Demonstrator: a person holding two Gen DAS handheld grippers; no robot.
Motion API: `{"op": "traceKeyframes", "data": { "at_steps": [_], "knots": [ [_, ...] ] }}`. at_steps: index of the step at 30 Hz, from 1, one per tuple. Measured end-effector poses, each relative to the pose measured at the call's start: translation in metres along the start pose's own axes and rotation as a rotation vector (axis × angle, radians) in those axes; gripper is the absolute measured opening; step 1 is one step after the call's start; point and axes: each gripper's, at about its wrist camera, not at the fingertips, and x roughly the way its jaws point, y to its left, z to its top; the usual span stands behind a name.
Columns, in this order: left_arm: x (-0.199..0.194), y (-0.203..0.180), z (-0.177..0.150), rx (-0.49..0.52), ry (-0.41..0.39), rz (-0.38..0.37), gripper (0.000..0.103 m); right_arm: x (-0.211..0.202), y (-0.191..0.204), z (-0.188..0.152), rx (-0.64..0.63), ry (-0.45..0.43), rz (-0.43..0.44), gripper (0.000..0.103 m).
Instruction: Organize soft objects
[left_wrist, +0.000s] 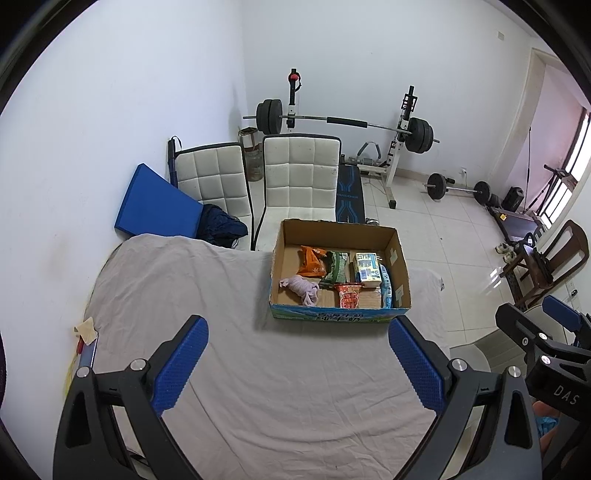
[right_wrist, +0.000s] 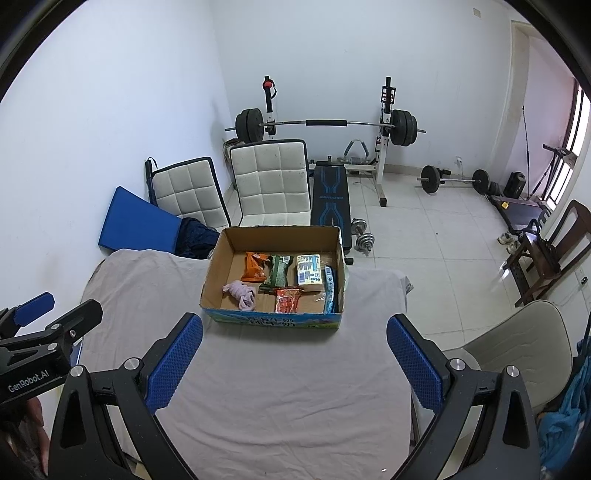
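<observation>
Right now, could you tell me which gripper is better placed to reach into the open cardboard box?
Probably the right gripper: the open cardboard box sits centred between its open jaws, but right of centre for the left gripper.

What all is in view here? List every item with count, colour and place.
cardboard box: 1, brown with blue-green front, far end of table
rolled cloth: 1, pale purple, box front left
orange packet: 1, box back left
green packet: 1, box middle
red packet: 1, box front
tissue pack: 1, white-blue, box right
blue packet: 1, along the box's right wall
table cloth: 1, grey
padded chairs: 2, white, behind table
barbell rack: 1, back wall
left gripper: open, empty
right gripper: open, empty
</observation>
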Motion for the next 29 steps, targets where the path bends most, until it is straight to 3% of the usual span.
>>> {"op": "traceKeyframes", "data": {
  "at_steps": [29],
  "knots": [
    [0.0023,0.0012,0.0002,-0.006,0.002,0.007,0.1,-0.0002,-0.0021,-0.0002,0.005,-0.016,-0.012,0.102]
  ]
}}
